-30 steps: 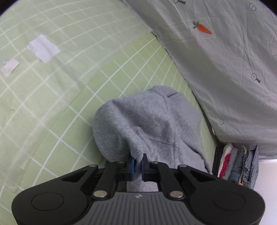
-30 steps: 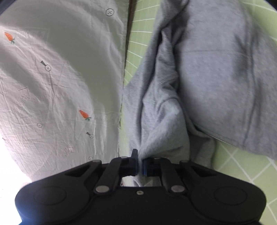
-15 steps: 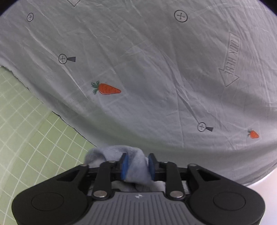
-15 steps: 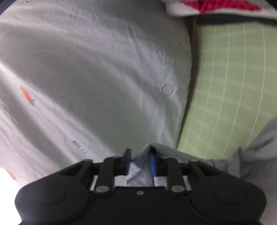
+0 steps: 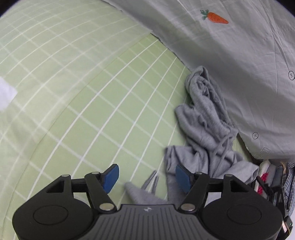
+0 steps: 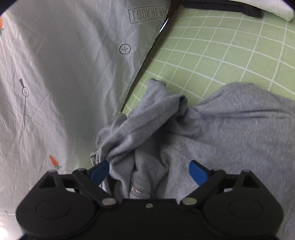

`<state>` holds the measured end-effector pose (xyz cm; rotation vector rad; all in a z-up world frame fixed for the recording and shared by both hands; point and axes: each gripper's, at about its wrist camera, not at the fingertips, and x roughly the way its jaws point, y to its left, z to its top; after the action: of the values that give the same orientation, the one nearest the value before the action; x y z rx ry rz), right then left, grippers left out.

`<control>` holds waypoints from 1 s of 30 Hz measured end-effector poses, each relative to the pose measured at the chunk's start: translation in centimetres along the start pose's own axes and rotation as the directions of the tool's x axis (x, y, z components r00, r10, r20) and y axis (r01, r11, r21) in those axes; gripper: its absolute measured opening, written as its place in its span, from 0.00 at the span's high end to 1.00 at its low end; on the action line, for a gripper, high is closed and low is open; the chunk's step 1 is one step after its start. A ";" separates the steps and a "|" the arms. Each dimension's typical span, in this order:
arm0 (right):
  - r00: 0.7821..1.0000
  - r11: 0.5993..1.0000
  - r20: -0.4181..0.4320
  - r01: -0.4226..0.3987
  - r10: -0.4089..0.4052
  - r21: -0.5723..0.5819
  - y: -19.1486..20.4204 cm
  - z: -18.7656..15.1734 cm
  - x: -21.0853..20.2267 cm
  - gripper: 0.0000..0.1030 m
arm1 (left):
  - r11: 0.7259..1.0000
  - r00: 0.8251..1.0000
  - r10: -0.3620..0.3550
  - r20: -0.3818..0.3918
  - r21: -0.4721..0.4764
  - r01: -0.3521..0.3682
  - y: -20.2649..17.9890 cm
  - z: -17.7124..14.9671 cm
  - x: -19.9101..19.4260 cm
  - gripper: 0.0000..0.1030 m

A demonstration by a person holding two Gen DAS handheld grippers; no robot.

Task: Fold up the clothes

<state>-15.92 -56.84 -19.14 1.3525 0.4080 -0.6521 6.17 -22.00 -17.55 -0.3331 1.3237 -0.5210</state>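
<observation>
**Grey garment loose, both tongs apart**

Left wrist: left tongs [image 5: 146, 177] gape, empty, above a crumpled grey garment [image 5: 206, 118] lying beside a carrot-print sheet [image 5: 239, 55].

Right wrist: right tongs [image 6: 149, 172] spread over the garment; the sheet reads "LOOK HERE" [image 6: 147, 15].

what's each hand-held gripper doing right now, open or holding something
Left hand-held gripper: open, holding nothing.
Right hand-held gripper: open, holding nothing, over the crumpled grey knit garment.
</observation>
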 end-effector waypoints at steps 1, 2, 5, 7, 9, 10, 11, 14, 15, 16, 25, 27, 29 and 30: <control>1.000 1.000 -0.004 0.015 -0.015 0.008 0.2 -0.7 0.2 0.04 | 1.000 1.000 0.013 -0.007 0.008 -0.013 0.6 -0.6 -0.3 0.32; 1.000 1.000 -0.010 0.025 -0.025 0.017 0.3 -1.2 0.2 0.02 | 1.000 1.000 0.020 -0.010 0.018 -0.020 0.9 -0.9 -0.7 0.31; 0.999 0.999 -0.018 0.030 -0.030 0.021 0.7 -3.2 0.1 0.00 | 0.998 0.999 0.041 -0.004 0.052 -0.041 1.7 -1.3 -1.8 0.23; 1.000 1.000 -0.011 0.009 -0.009 0.015 1.0 -5.2 -0.2 0.00 | 0.996 0.998 0.061 0.000 0.071 -0.060 2.3 -1.3 -2.4 0.19; 1.000 1.000 -0.013 -0.007 0.007 -0.003 1.3 -7.3 -0.5 0.00 | 0.993 0.995 0.095 -0.018 0.076 -0.093 2.9 -1.2 -2.6 0.18; 1.000 1.000 -0.022 -0.006 0.006 -0.010 1.5 -8.3 -0.6 0.00 | 0.992 0.995 0.099 -0.026 0.077 -0.097 3.3 -1.1 -2.7 0.18; 1.000 1.000 -0.031 -0.005 0.005 -0.017 1.6 -9.3 -0.7 0.00 | 0.992 0.994 0.101 -0.034 0.077 -0.098 3.7 -1.0 -2.8 0.18; 0.999 1.000 -0.052 -0.012 0.011 -0.016 1.9 -12.0 -0.7 0.00 | 0.992 0.993 0.103 -0.052 0.085 -0.099 4.7 -0.8 -3.2 0.18; 0.998 1.000 -0.060 -0.009 0.008 -0.018 2.0 -12.8 -0.6 0.00 | 0.991 0.993 0.103 -0.054 0.095 -0.098 4.9 -0.7 -3.3 0.18; 0.998 1.000 -0.069 -0.012 0.010 -0.020 2.1 -13.5 -0.6 0.00 | 0.989 0.993 0.105 -0.057 0.107 -0.099 5.1 -0.7 -3.5 0.18; 0.985 0.996 -0.166 0.024 -0.038 -0.087 3.3 -18.2 0.9 0.04 | 0.982 0.986 0.145 -0.081 0.137 -0.133 7.5 -0.4 -4.9 0.18; 0.981 0.990 -0.176 0.052 -0.075 -0.133 3.4 -18.7 1.2 0.15 | 0.983 0.985 0.149 -0.083 0.118 -0.139 8.1 -0.1 -5.1 0.18; 0.981 0.992 -0.179 0.061 -0.080 -0.112 2.8 -18.7 1.1 0.34 | 0.986 0.986 0.145 -0.080 0.098 -0.137 8.5 0.1 -5.3 0.18; 0.982 0.996 -0.181 0.047 -0.059 -0.070 2.2 -18.4 0.9 0.47 | 0.986 0.987 0.143 -0.077 0.093 -0.136 8.5 0.1 -5.4 0.18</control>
<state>-12.08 -38.85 -21.50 1.3472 0.6103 -0.5552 6.91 -11.97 -17.42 -0.1464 1.3892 -0.4769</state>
